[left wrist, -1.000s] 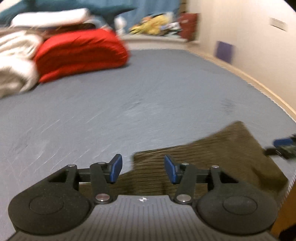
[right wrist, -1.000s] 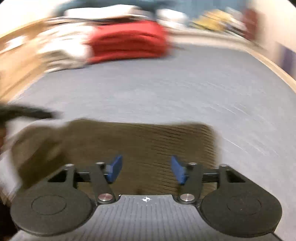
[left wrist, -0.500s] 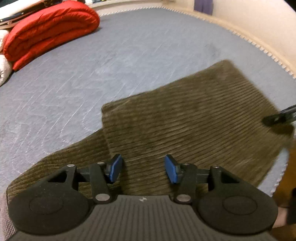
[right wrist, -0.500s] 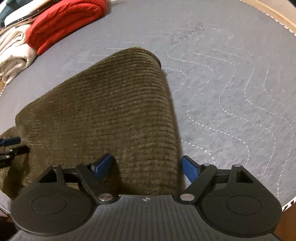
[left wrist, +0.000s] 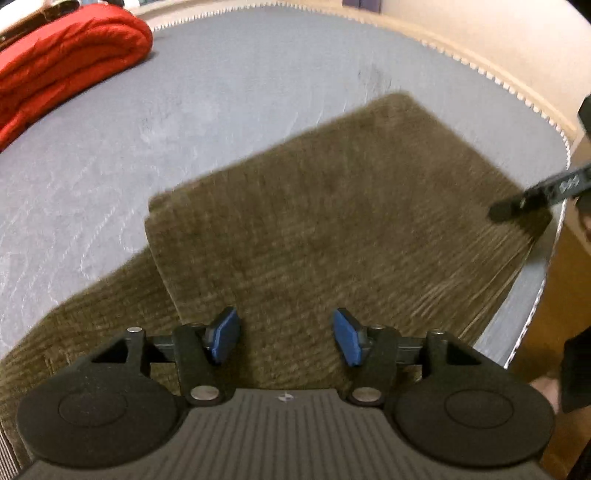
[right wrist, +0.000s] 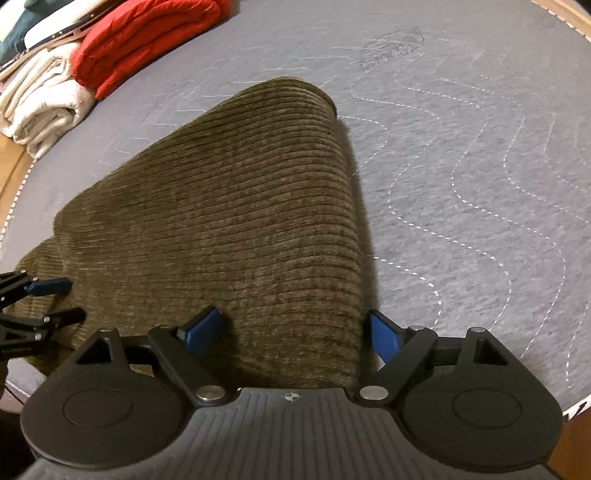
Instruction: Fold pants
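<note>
Olive-brown corduroy pants (left wrist: 332,221) lie folded over on a grey quilted mattress (left wrist: 184,110). My left gripper (left wrist: 286,341) is open just above the near part of the pants, holding nothing. My right gripper (right wrist: 295,332) is open wide over the folded right edge of the pants (right wrist: 240,221), empty. The right gripper's finger (left wrist: 535,195) shows at the pants' far right corner in the left wrist view. The left gripper's fingers (right wrist: 48,299) show at the pants' left end in the right wrist view.
A folded red blanket (left wrist: 62,70) lies at the far left of the mattress, also in the right wrist view (right wrist: 147,33). Folded white cloth (right wrist: 44,107) sits beside it. The mattress edge (left wrist: 532,314) and wooden frame run along the right.
Both grippers tilted down from looking across the bed to looking at the pants. The right gripper opened wider. The folded pants now lie flat below both.
</note>
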`<act>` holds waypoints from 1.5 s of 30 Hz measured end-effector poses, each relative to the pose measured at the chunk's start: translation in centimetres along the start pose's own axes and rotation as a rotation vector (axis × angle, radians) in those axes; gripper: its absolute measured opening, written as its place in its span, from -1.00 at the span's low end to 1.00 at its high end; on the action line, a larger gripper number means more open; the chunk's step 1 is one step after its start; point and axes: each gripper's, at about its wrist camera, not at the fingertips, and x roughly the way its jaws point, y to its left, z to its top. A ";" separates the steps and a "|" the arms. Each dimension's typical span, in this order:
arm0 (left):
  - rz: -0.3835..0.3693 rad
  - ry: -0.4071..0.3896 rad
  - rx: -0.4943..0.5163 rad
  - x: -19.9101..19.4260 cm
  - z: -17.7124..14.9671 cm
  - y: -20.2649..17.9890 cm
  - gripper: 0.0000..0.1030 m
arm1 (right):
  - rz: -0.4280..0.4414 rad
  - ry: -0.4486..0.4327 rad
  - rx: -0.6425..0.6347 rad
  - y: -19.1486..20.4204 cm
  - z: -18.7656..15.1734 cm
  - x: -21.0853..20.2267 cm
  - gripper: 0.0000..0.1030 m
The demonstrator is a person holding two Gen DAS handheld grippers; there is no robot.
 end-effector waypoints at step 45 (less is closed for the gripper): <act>-0.511 -0.231 -0.363 -5.5 5.3 2.6 0.84 | 0.060 -0.420 -0.676 16.1 -6.7 -6.0 -0.56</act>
